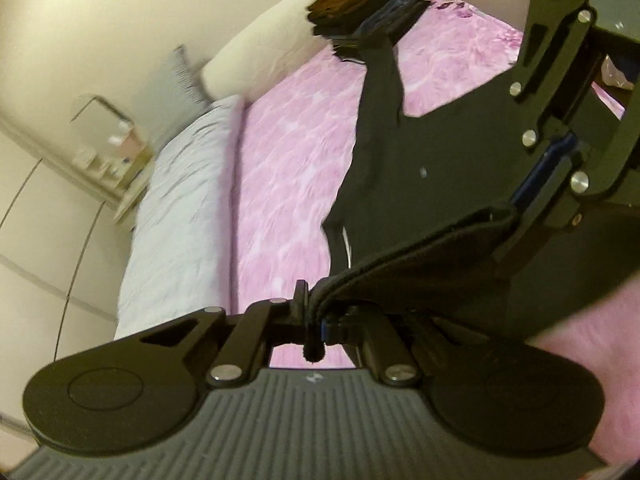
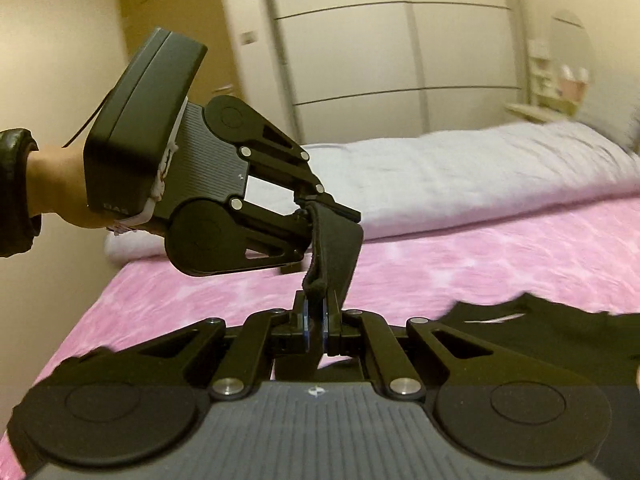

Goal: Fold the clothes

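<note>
Your left hand-held gripper [image 1: 314,316] is pinched tight on the hem edge of the black garment [image 1: 400,168]. Your right hand-held gripper [image 2: 316,318] is likewise clamped on the same strip of hem, just beside the left one, so the short stretch of fabric runs taut between them. The rest of the garment trails down onto the pink bed cover [image 1: 288,152], reaching toward a stack of dark folded clothes [image 1: 360,4]. Your left forearm [image 2: 52,188] comes in level from the side.
</note>
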`<action>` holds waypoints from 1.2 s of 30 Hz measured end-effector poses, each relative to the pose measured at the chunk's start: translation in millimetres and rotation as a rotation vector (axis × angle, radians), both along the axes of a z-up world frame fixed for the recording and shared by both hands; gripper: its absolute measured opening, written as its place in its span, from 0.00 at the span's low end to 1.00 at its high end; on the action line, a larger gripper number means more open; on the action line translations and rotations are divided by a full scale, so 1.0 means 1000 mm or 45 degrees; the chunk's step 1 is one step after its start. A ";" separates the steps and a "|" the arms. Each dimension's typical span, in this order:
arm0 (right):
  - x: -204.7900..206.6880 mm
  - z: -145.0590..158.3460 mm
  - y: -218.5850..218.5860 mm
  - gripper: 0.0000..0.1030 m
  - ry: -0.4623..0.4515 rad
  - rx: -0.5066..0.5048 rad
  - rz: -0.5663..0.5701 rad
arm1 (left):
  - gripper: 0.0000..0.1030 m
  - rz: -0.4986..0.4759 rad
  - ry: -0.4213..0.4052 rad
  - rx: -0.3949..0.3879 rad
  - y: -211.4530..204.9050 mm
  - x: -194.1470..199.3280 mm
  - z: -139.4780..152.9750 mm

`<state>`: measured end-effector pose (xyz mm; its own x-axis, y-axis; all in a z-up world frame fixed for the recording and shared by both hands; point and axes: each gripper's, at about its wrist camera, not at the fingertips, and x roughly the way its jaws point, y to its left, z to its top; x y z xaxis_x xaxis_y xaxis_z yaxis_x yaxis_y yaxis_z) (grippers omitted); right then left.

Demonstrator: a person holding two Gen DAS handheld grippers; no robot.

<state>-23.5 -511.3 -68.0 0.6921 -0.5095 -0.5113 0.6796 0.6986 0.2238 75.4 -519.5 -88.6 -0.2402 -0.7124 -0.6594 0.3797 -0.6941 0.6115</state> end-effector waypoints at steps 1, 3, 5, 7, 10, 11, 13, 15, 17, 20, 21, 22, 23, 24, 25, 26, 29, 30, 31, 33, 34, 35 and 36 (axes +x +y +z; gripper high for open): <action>-0.019 -0.003 -0.017 0.04 -0.009 0.031 -0.028 | 0.04 -0.015 -0.012 0.017 -0.021 -0.017 -0.003; -0.062 -0.011 -0.046 0.04 -0.025 0.097 -0.084 | 0.04 -0.039 -0.021 0.067 -0.066 -0.048 -0.014; -0.091 -0.027 -0.082 0.04 -0.025 0.169 -0.138 | 0.04 -0.048 -0.032 0.118 -0.106 -0.074 -0.029; -0.120 -0.044 -0.112 0.04 -0.023 0.243 -0.197 | 0.04 -0.050 -0.041 0.169 -0.140 -0.095 -0.047; -0.153 -0.072 -0.135 0.04 -0.007 0.312 -0.261 | 0.04 -0.058 -0.053 0.237 -0.176 -0.116 -0.069; -0.160 -0.081 -0.143 0.04 0.000 0.327 -0.278 | 0.04 -0.065 -0.057 0.263 -0.186 -0.123 -0.077; -0.170 -0.097 -0.148 0.03 0.007 0.356 -0.310 | 0.04 -0.086 -0.066 0.299 -0.198 -0.135 -0.091; -0.176 -0.114 -0.161 0.03 0.010 0.393 -0.342 | 0.04 -0.113 -0.073 0.331 -0.208 -0.145 -0.105; -0.187 -0.125 -0.165 0.03 0.013 0.428 -0.358 | 0.04 -0.127 -0.067 0.350 -0.208 -0.151 -0.115; -0.192 -0.139 -0.168 0.03 0.035 0.467 -0.349 | 0.09 -0.120 -0.045 0.375 -0.210 -0.156 -0.131; -0.194 -0.144 -0.171 0.04 0.046 0.483 -0.349 | 0.19 -0.093 -0.039 0.388 -0.211 -0.154 -0.135; -0.196 -0.151 -0.175 0.04 0.059 0.497 -0.355 | 0.37 -0.062 -0.034 0.401 -0.212 -0.152 -0.139; -0.198 -0.157 -0.178 0.06 0.073 0.509 -0.357 | 0.44 -0.020 -0.010 0.414 -0.212 -0.145 -0.140; -0.200 -0.161 -0.180 0.08 0.087 0.518 -0.355 | 0.49 0.025 0.017 0.426 -0.211 -0.138 -0.140; -0.201 -0.164 -0.181 0.12 0.101 0.526 -0.352 | 0.52 0.084 0.057 0.435 -0.210 -0.126 -0.139; -0.203 -0.168 -0.183 0.14 0.116 0.533 -0.346 | 0.55 0.146 0.098 0.443 -0.207 -0.114 -0.136; -0.203 -0.181 -0.197 0.15 0.152 0.549 -0.318 | 0.65 0.367 0.240 0.453 -0.191 -0.068 -0.124; -0.203 -0.184 -0.203 0.16 0.159 0.544 -0.311 | 0.66 0.463 0.287 0.453 -0.183 -0.053 -0.122; -0.202 -0.187 -0.210 0.18 0.164 0.536 -0.300 | 0.68 0.561 0.334 0.453 -0.175 -0.039 -0.120; -0.199 -0.191 -0.225 0.29 0.172 0.514 -0.284 | 0.69 0.753 0.411 0.456 -0.149 -0.013 -0.124; -0.195 -0.193 -0.235 0.37 0.178 0.498 -0.270 | 0.69 0.834 0.439 0.457 -0.136 -0.003 -0.128; -0.191 -0.195 -0.246 0.39 0.187 0.478 -0.253 | 0.69 0.926 0.465 0.457 -0.119 0.004 -0.134; -0.185 -0.197 -0.255 0.41 0.204 0.453 -0.235 | 0.69 0.981 0.484 0.458 -0.103 0.006 -0.141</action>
